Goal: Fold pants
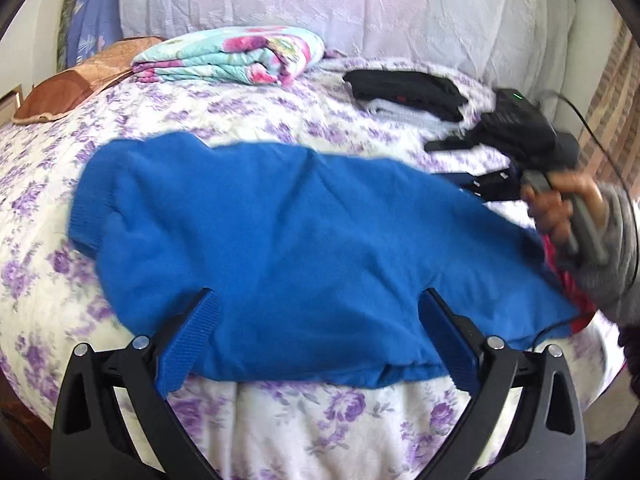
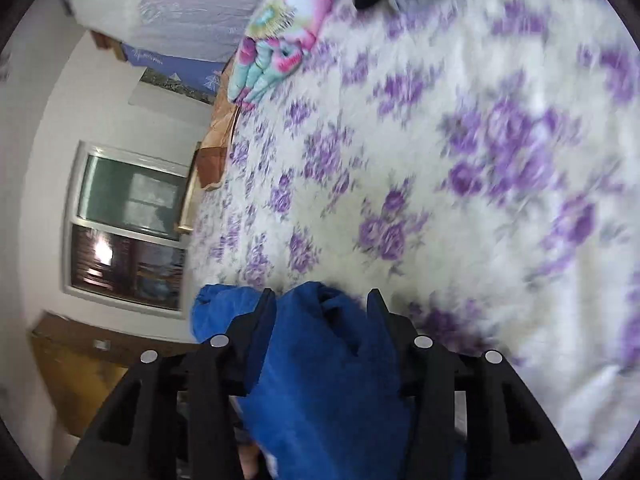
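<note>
The pants [image 1: 296, 240] are spread across the bedspread [image 1: 248, 116]. Behind them, a folded quilt [image 1: 232, 54] is set to the left and a stack of folded clothes [image 1: 404, 94] to the right, before the headboard [image 1: 340, 4]. A cushion [image 1: 76, 84] is placed left of the quilt.

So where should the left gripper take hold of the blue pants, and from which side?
Probably the near edge of the pants, at the fold hanging over the bed edge. The left gripper is open astride it. Come in from the bedside, low along the quilt; that edge is doubled and free, so one finger could slide beneath.
</note>
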The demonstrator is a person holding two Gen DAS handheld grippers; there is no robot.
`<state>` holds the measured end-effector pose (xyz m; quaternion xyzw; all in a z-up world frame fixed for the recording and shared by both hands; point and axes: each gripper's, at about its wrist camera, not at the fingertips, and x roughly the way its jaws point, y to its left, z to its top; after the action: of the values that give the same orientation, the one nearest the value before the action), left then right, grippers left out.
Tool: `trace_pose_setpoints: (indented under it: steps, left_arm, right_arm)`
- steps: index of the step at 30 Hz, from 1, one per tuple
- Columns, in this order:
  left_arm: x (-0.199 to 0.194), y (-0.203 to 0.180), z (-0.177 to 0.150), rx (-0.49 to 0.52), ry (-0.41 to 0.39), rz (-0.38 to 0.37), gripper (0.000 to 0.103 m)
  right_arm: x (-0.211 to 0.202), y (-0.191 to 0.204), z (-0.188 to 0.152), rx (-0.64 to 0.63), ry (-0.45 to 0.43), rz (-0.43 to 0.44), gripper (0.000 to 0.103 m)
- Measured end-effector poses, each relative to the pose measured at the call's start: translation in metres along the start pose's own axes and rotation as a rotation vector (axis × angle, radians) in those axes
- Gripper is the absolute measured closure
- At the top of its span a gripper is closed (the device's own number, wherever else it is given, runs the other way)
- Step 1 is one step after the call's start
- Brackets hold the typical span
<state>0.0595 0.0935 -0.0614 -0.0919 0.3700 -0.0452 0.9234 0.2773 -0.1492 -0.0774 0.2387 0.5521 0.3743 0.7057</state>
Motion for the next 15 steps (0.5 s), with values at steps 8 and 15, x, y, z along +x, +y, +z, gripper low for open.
trace_pose_setpoints:
  steps: [8,15]
  left_arm:
    - [0.025,0.023,0.006,0.047,0.079,0.206,0.007]
    - [-0.017,0.021,-0.002,0.111,-0.010,0.209,0.007]
  right_arm:
    - [0.039,0.073,-0.077,-0.510,0.107,-0.242,0.070]
    - [-0.003,0.054,-0.088,-0.398,0.018,-0.219,0.060]
